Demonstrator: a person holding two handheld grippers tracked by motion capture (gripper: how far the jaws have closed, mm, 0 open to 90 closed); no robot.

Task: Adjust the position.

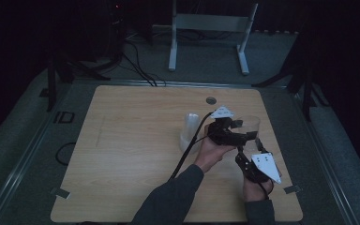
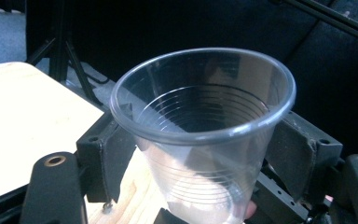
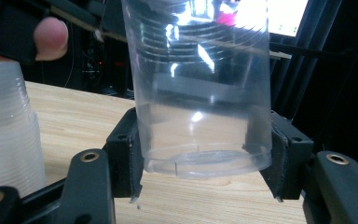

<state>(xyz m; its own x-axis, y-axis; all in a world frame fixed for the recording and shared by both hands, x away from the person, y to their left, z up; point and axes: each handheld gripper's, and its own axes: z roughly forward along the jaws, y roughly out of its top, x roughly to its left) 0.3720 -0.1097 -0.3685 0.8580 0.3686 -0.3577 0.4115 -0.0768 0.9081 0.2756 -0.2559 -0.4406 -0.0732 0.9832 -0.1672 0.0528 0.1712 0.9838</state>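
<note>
1. Readable writing is scarce: the letters "ID" [image 1: 64,117] show on the dark floor strip left of the wooden table [image 1: 122,154]. The clear plastic cup [image 2: 205,135] carries no print, only moulded rings around its wall.
2. The cup stands upright near the right side of the table, between both grippers. In the high view it sits behind the left gripper [image 1: 239,137], close to the table's right edge.
3. The left gripper has its jaws on either side of the cup's upper wall just under the rim; in the left gripper view the pads look to be against the wall, so it grips the cup.
4. The right gripper [image 3: 205,163] has its jaws around the cup's base, and in the right gripper view the pads sit at the wall low down; whether they press or merely flank it I cannot tell for sure, but they appear to touch.
5. A stack of clear cups [image 1: 190,131] stands just left of the held cup, near the left hand [image 1: 211,152].
6. A round grommet [image 1: 210,100] sits in the table's far edge. Beyond, a white metal frame [image 1: 211,28] and black cables [image 1: 136,61] lie on the floor. Nothing blocks either gripper's jaws.
</note>
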